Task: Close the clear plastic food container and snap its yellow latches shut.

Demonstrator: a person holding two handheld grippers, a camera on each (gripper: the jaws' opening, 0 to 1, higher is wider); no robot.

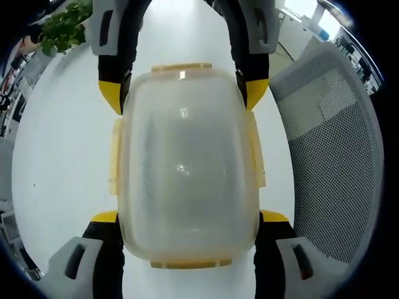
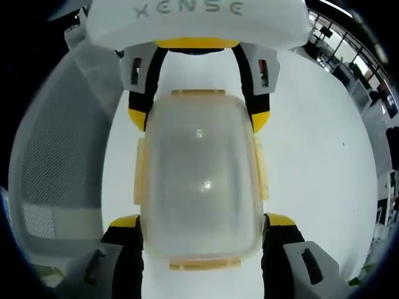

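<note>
The clear plastic food container [image 1: 187, 168] sits on the white table [image 1: 56, 156] with its frosted lid on top — I can't make out anything inside through the cloudy plastic. Yellow latches [image 1: 115, 159] show along all four edges. Both grippers face each other across it. The left gripper [image 1: 187, 230] has its yellow-tipped jaws spread wide, one either side of the near end, right against the walls. The right gripper [image 2: 202, 230] does the same from the opposite end — jaws wide, flanking the container. A grey mesh office chair [image 1: 336, 162] stands beside the table, a leafy plant [image 1: 65, 25] farther off.
</note>
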